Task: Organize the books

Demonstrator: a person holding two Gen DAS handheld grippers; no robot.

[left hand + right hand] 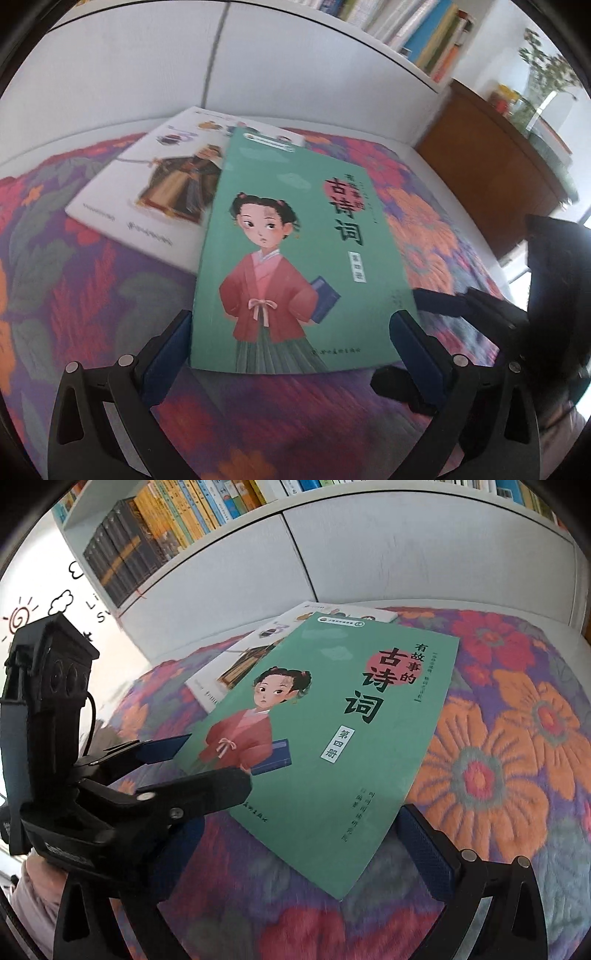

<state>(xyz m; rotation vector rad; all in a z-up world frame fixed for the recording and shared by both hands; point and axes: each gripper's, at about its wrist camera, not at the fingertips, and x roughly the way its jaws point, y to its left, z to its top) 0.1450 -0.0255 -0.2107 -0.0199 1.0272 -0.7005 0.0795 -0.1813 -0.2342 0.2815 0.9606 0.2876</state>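
Observation:
A green book with a girl in a red jacket on its cover lies face up on a floral cloth. Its far end overlaps a white book. My left gripper is open at the green book's near edge, one blue-padded finger by each near corner. In the right wrist view the green book lies at an angle over the white book. My right gripper is open near the book's closest corner. The left gripper's body hides its left finger there.
White cabinet doors rise behind the cloth, under a shelf packed with books. A wooden sideboard with a plant in a vase stands to the right. A sleeve shows at lower left.

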